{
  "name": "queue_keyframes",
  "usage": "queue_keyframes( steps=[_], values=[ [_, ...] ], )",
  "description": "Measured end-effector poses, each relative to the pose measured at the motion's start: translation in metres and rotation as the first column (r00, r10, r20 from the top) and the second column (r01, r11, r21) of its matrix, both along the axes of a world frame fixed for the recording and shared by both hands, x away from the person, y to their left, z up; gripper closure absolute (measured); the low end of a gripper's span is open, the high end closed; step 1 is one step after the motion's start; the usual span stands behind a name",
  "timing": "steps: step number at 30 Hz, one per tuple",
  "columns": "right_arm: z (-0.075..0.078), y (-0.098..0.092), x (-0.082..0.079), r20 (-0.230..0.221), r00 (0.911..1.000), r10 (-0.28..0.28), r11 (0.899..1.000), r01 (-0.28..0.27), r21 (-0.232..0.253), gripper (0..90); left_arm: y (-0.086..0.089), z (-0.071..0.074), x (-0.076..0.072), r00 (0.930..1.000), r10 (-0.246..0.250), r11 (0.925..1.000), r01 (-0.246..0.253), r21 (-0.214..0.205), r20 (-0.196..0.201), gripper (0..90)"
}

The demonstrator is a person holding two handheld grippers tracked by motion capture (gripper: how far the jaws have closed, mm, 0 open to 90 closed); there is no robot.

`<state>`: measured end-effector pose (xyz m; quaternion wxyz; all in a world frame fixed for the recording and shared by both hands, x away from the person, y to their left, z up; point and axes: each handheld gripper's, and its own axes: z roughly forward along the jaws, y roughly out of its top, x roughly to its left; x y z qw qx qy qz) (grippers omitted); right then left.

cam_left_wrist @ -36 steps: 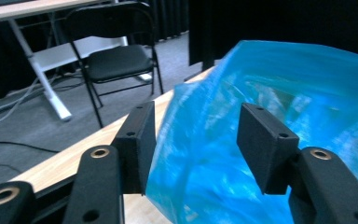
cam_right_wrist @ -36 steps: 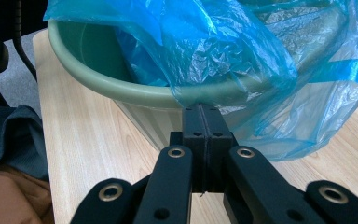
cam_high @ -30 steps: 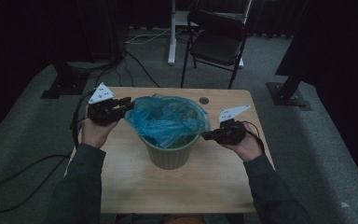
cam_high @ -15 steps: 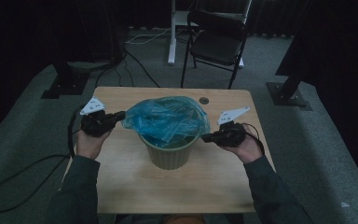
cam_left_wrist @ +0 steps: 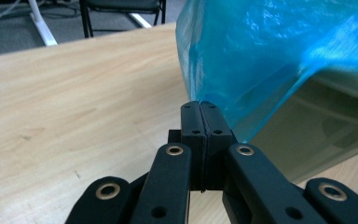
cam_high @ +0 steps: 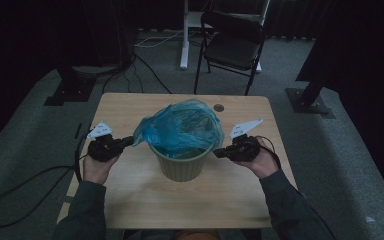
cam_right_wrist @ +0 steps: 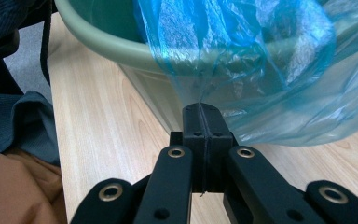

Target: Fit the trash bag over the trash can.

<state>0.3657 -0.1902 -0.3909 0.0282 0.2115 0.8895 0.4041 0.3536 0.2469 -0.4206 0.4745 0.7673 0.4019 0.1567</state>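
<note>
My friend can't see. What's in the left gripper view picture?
A black tool pinches the edge of a thin blue plastic bag that lines a pale green bin. Both sit on a light wooden table.

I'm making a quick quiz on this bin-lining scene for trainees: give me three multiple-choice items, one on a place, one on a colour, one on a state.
1. Where does the waste bin stand?
A. on the floor
B. near the middle of the wooden table
C. on the chair

2. What colour is the plastic bag?
A. blue
B. black
C. white

3. How is the left gripper?
A. wide open above the bag
C. lying on the table
B. shut on the bag's edge

Key: 1 B, the high view shows the bin mid-table. 2 A, the film is translucent blue in all views. 3 B, its jaws meet with blue film pinched at their tips; the right gripper grips likewise.
</note>
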Motion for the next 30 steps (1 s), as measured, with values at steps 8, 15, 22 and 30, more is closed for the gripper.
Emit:
queue_keyframes(
  steps=[8,15,22,30],
  values=[
    [-0.010,0.008,0.000,-0.031,0.9993,0.022,1.000,-0.023,-0.021,90.0,-0.011,-0.014,0.004,0.9989,-0.025,0.9994,0.026,0.024,-0.041,89.2],
    [-0.014,0.007,0.001,-0.050,0.9984,0.025,0.999,-0.027,-0.030,90.0,-0.012,-0.021,0.007,0.9976,-0.023,0.9996,0.024,0.012,-0.065,89.0],
    [-0.017,0.010,0.001,-0.063,0.9972,0.041,0.998,-0.043,-0.036,90.0,-0.013,-0.024,0.007,0.9972,-0.032,0.9995,0.032,0.003,-0.068,88.6],
    [-0.019,0.015,-0.002,-0.061,0.9957,0.069,0.997,-0.071,-0.032,90.0,-0.020,-0.029,0.004,0.9963,-0.053,0.9985,0.054,0.006,-0.067,88.7]
  ],
)
